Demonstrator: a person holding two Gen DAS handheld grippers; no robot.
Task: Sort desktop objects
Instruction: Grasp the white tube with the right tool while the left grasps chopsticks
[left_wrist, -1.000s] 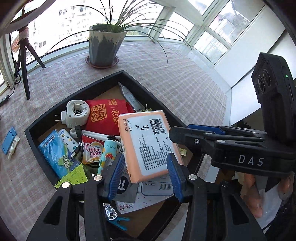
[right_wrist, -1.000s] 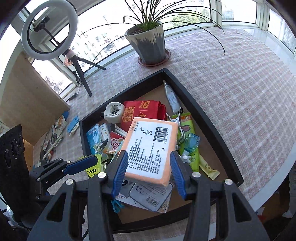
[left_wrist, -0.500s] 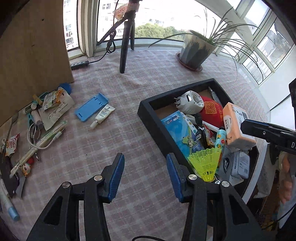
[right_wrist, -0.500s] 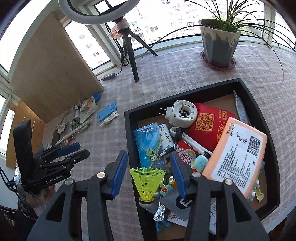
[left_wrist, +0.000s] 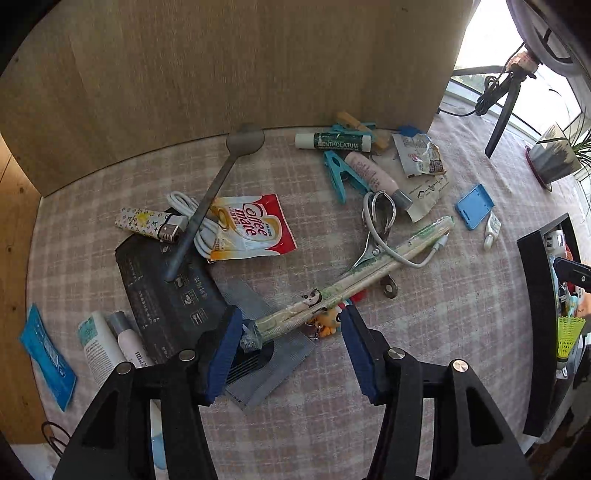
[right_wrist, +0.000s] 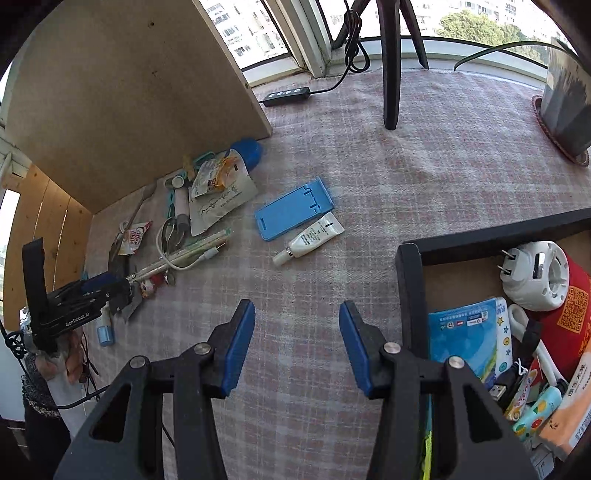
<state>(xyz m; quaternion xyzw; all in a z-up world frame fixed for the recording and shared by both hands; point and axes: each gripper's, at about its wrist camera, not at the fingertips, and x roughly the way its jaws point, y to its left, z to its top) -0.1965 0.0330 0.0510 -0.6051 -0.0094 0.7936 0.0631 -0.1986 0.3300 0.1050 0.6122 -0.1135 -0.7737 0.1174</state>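
Observation:
My left gripper (left_wrist: 291, 321) points down over a pile of loose items, its jaws opening. The near end of a wrapped pair of chopsticks (left_wrist: 354, 280) and an orange toy keychain (left_wrist: 328, 321) lie between the jaws, and the pads do not press on them. Around them lie a Coffee mate sachet (left_wrist: 251, 225), a lighter (left_wrist: 147, 223), a spoon (left_wrist: 210, 195) and a black packet (left_wrist: 166, 288). My right gripper (right_wrist: 295, 310) stands open over bare cloth, left of the black tray (right_wrist: 408, 280). The tray holds a white plug adapter (right_wrist: 535, 273), a blue tissue pack (right_wrist: 465, 339) and an orange pack (right_wrist: 569, 410).
A blue phone stand (right_wrist: 293, 212) and a white tube (right_wrist: 310, 240) lie on the checked cloth between pile and tray. A wooden board (left_wrist: 221, 66) stands behind the pile. A tripod leg (right_wrist: 391, 62), a power strip (right_wrist: 286, 96) and a plant pot (right_wrist: 565, 99) stand farther back.
Both grippers have swung left, away from the tray. The orange pack that they held together now lies in the tray. The left gripper has come down over the pile with wider jaws.

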